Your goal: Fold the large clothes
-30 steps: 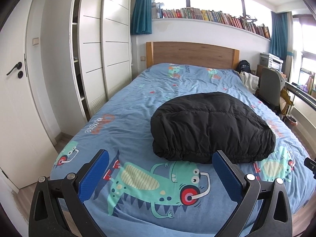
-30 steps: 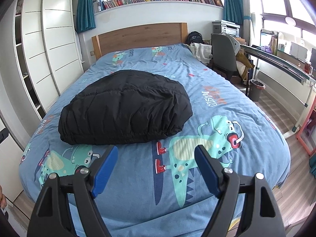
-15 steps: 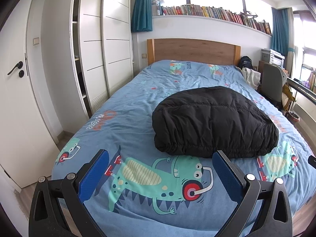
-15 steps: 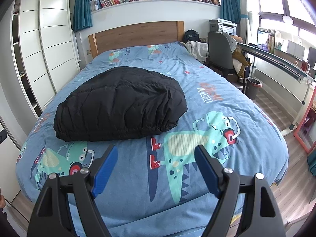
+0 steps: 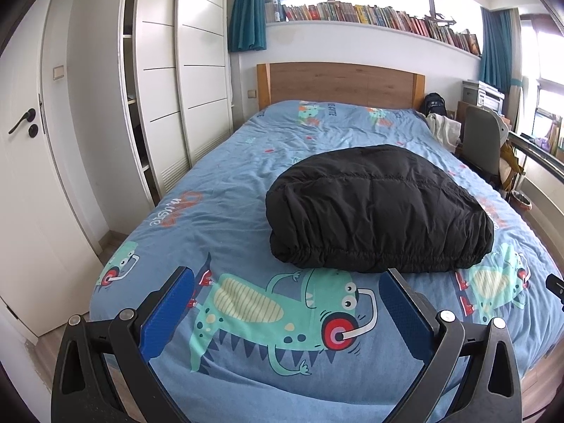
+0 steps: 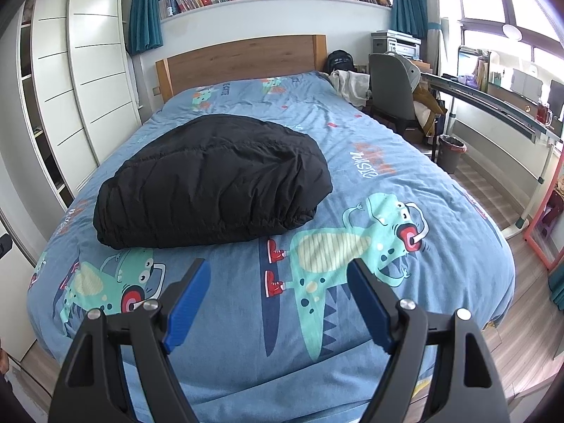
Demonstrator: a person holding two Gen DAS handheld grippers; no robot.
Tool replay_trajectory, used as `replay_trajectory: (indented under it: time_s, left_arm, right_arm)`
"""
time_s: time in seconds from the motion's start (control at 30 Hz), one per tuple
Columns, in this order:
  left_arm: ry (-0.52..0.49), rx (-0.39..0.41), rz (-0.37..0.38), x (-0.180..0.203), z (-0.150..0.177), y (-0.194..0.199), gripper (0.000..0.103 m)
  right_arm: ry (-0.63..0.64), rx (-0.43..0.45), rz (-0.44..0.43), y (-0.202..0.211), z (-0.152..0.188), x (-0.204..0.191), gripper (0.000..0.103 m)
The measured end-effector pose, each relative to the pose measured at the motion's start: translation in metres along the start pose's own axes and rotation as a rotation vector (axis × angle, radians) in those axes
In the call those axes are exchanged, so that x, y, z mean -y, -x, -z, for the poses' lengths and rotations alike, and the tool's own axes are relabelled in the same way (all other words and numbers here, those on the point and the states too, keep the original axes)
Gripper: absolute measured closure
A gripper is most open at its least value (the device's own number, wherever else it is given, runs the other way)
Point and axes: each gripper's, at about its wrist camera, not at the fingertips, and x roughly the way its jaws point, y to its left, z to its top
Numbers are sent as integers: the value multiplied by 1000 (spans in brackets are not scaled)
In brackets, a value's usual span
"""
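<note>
A black puffy jacket lies folded in a compact bundle in the middle of the bed, elastic hem toward me. It also shows in the right wrist view. My left gripper is open and empty, held over the foot of the bed short of the jacket's near left edge. My right gripper is open and empty, held over the foot of the bed short of the jacket's near right edge. Neither touches the jacket.
The bed has a blue dinosaur-print cover and a wooden headboard. White wardrobes and a door stand to the left. A grey chair, a desk and a bin stand to the right.
Both grippers have pulled back and up from the bed, so the jacket looks smaller and farther. The jacket has not moved. Both grippers stay open.
</note>
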Motion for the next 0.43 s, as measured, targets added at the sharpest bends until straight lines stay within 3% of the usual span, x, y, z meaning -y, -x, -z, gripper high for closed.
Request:
replay_trajectory:
  time_s: [0.43]
  left_arm:
    - [0,-13,14,4,0,8,0]
  right_arm:
    - [5,-4,-6,-1,3,-7,24]
